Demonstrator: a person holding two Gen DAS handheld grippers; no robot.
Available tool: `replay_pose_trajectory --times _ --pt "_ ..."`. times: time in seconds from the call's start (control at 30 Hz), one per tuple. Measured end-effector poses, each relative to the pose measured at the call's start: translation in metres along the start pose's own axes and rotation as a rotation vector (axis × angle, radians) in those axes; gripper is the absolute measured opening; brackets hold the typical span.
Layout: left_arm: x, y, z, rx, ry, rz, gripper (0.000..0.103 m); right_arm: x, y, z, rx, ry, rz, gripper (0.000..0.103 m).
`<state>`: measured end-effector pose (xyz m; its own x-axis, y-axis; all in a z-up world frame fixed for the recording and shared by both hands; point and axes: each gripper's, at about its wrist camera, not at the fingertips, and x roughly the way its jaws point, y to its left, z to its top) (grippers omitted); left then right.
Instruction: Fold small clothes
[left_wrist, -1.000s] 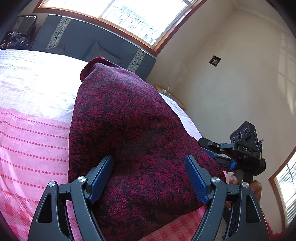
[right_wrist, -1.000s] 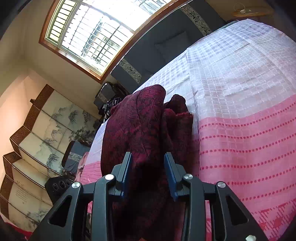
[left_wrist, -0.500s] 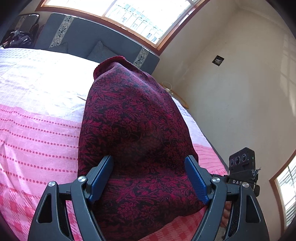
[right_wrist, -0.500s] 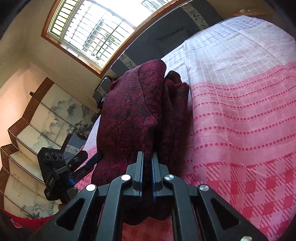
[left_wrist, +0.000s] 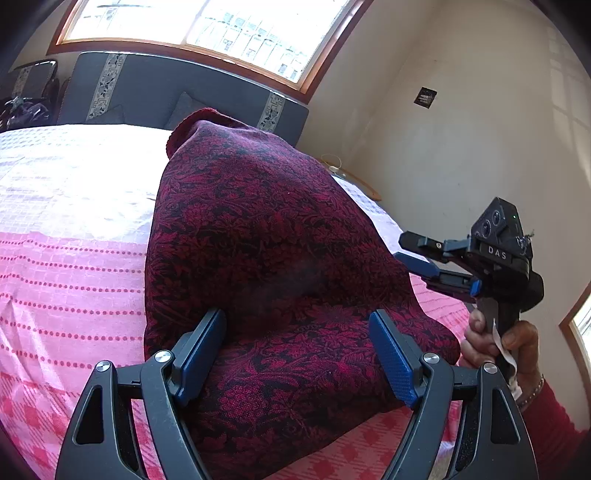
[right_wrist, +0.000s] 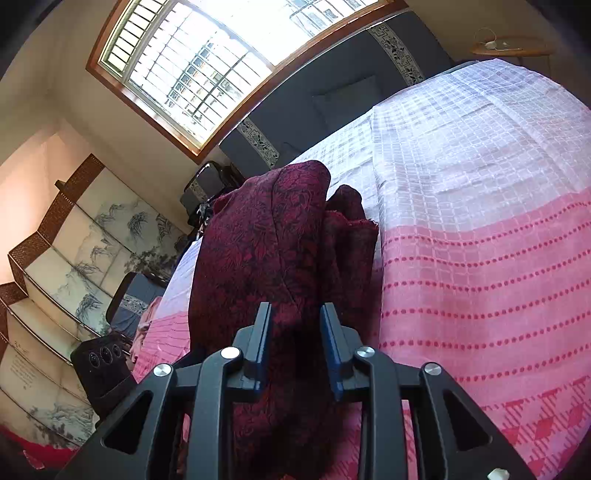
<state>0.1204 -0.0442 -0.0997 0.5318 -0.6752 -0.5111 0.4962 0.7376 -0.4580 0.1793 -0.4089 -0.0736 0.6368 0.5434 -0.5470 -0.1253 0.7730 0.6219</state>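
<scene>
My left gripper (left_wrist: 297, 354) pointed downward over the bed, jaws spread wide, with the dark red patterned garment (left_wrist: 266, 266) bulging between the blue pads (left_wrist: 391, 365); whether the pads pressed the cloth I could not tell. My right gripper (right_wrist: 295, 345), likewise angled down, was opening, its pads standing on either side of a fold of the same garment without visibly pinching it. In the left view my right hand (left_wrist: 495, 343) gripped the handle upright, a red sleeve (left_wrist: 554, 417) at the wrist. The garment lay heaped on the pink and white bedspread (right_wrist: 480, 240), stretching towards the grey headboard (left_wrist: 155, 88) beneath the window (right_wrist: 207, 62). Half a second before, the right jaws were nearly closed on the fold; the left jaws kept their width, and the right gripper appeared higher and further from the cloth
</scene>
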Motion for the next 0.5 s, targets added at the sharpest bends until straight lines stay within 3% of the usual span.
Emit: replay_pose_trajectory --times 0.13,0.17,0.2,0.37,0.43,0.5 --pt "0.0 -0.001 -0.001 -0.015 -0.002 -0.009 0.08 0.036 0.001 0.029 -0.013 0.052 -0.022 0.047" --pt "0.0 0.0 -0.002 -0.018 -0.003 -0.011 0.08 0.047 0.0 0.033 -0.013 0.072 -0.05 0.042" --pt "0.0 0.001 -0.002 -0.022 -0.004 -0.014 0.08 0.055 -0.001 0.035 -0.002 0.098 -0.055 0.018" --pt "-0.003 0.01 -0.003 -0.044 -0.001 -0.04 0.08 0.018 0.008 0.024 -0.027 -0.072 -0.084 0.012" --pt "-0.003 0.011 -0.003 -0.048 0.001 -0.038 0.08 0.015 -0.007 0.016 -0.006 -0.08 -0.149 0.002" --pt "-0.003 0.014 -0.002 -0.061 -0.003 -0.044 0.08 0.024 -0.036 0.007 0.073 -0.044 -0.165 0.003"
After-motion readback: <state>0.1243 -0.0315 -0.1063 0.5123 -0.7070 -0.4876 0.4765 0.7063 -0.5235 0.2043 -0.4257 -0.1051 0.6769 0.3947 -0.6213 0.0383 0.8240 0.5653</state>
